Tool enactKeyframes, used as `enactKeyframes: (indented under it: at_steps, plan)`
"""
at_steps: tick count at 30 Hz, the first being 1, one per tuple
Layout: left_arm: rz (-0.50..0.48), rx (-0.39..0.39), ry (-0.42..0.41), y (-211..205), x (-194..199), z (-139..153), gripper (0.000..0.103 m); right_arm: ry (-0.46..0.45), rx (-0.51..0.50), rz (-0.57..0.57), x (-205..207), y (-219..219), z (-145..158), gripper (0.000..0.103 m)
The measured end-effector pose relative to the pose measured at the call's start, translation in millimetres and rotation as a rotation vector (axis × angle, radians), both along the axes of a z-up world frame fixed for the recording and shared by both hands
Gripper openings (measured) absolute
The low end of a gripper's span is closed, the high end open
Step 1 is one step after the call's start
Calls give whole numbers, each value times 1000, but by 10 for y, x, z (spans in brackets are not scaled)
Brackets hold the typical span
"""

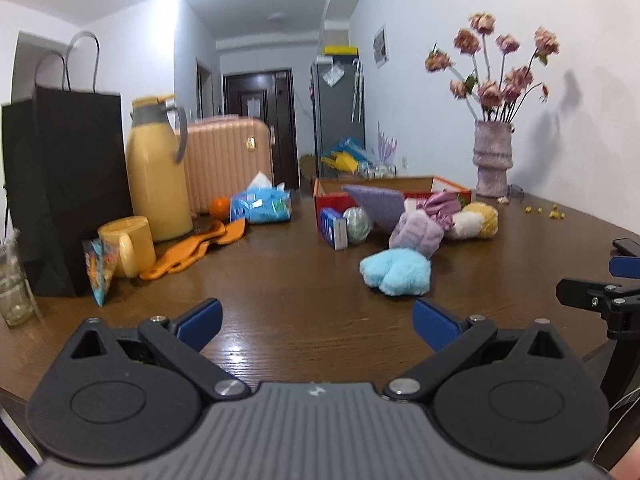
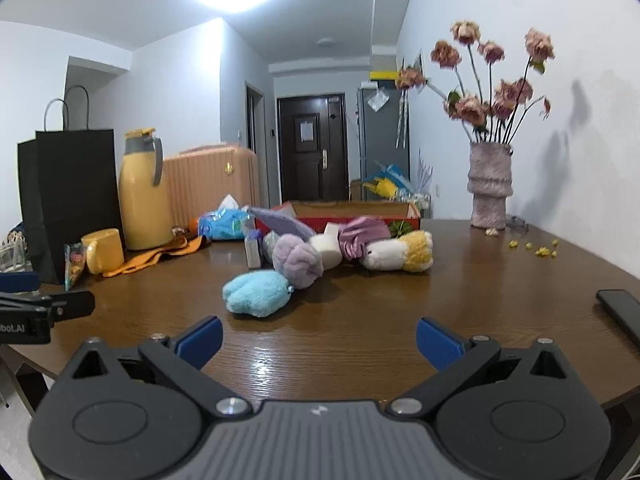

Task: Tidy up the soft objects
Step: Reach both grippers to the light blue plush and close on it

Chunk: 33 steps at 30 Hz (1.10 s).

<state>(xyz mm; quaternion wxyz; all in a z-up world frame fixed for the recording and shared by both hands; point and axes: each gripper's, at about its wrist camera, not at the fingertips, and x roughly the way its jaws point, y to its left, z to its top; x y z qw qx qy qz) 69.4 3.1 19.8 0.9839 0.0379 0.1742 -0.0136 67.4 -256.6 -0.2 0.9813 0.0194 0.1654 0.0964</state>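
A heap of soft items lies mid-table: a light blue plush nearest me, a lilac plush behind it, a pink scrunchie, a white-and-yellow plush and a purple cloth. Behind them sits an open red cardboard box. My left gripper is open and holds nothing, a short way before the blue plush. My right gripper is likewise open over bare wood; the right gripper's side shows in the left wrist view.
On the brown table stand a black paper bag, yellow jug, yellow mug, orange cloth, tissue pack, small box, shiny ball. A flower vase and black phone are right.
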Motion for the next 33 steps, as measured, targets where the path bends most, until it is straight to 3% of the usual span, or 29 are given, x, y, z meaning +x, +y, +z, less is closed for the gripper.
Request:
enactKeyframes:
  at_steps: [6, 12, 14, 16, 19, 22, 27, 28, 32, 33]
  plan:
    - [0, 9, 27, 1, 340, -19, 103, 33, 43, 19, 373, -39, -41, 95]
    - [-50, -46, 82, -6, 741, -14, 103, 85, 67, 51, 785, 16, -29, 91]
    - [-65, -70, 112, -5, 906, -21, 102, 130, 107, 72, 942, 17, -51, 84]
    - [-87, -110, 151, 9, 1086, -28, 95, 189, 162, 110, 1136, 17, -93, 65]
    - [-108, -159, 222, 23, 1391, -50, 79, 261, 246, 142, 1392, 18, -144, 53]
    - [-120, -196, 308, 30, 1735, -96, 74, 296, 301, 160, 1631, 58, -186, 54]
    - [-147, -261, 382, 30, 2184, -192, 69, 379, 383, 151, 2034, 132, -294, 54]
    - [-148, -278, 404, 35, 2260, -215, 64, 392, 402, 155, 2097, 142, -321, 54]
    - [-188, -414, 517, 131, 2532, -354, 52, 429, 422, 162, 2302, 219, -403, 50]
    - [-206, -456, 530, 167, 2574, -385, 49, 436, 434, 170, 2336, 226, -422, 43]
